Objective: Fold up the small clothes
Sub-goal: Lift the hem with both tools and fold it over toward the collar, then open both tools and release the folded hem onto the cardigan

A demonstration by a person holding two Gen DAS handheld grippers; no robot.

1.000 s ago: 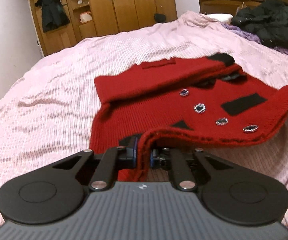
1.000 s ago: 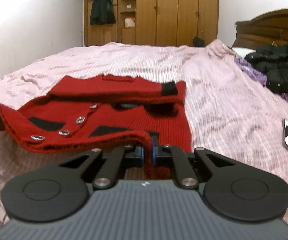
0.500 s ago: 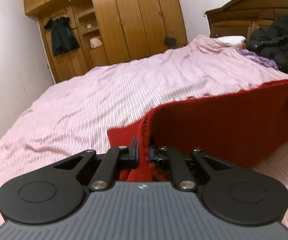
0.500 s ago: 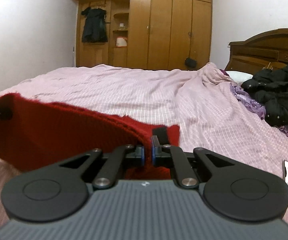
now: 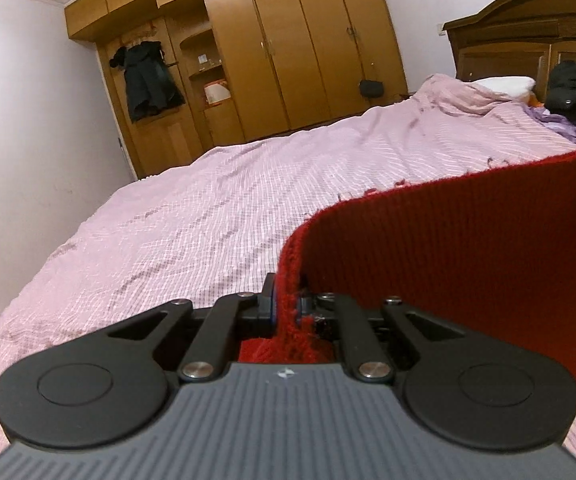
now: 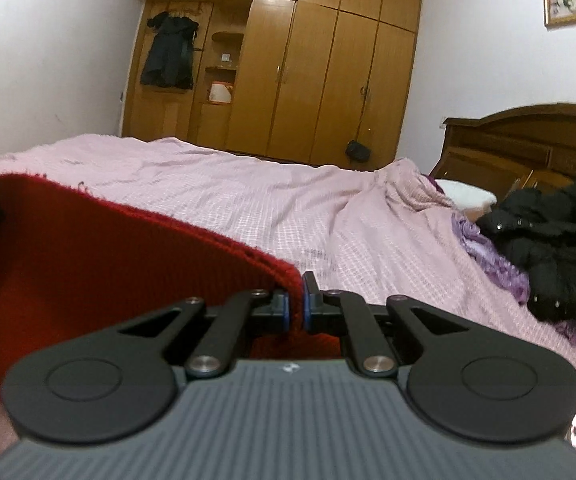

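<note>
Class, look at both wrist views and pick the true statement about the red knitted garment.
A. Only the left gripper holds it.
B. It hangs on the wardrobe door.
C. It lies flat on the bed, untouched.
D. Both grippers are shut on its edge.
D: the left gripper and the right gripper each pinch the edge of the red knitted garment, which spans between them.

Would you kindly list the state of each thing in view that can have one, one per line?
Left gripper: shut on the red sweater's edge.
Right gripper: shut on the red sweater's edge.
Red sweater: lifted, stretched between both grippers, plain knit side showing.
Wardrobe doors: closed.
Black garment: hanging on the wardrobe.
Bedspread: spread out, lightly wrinkled.
Black jacket: heaped by the headboard.
</note>
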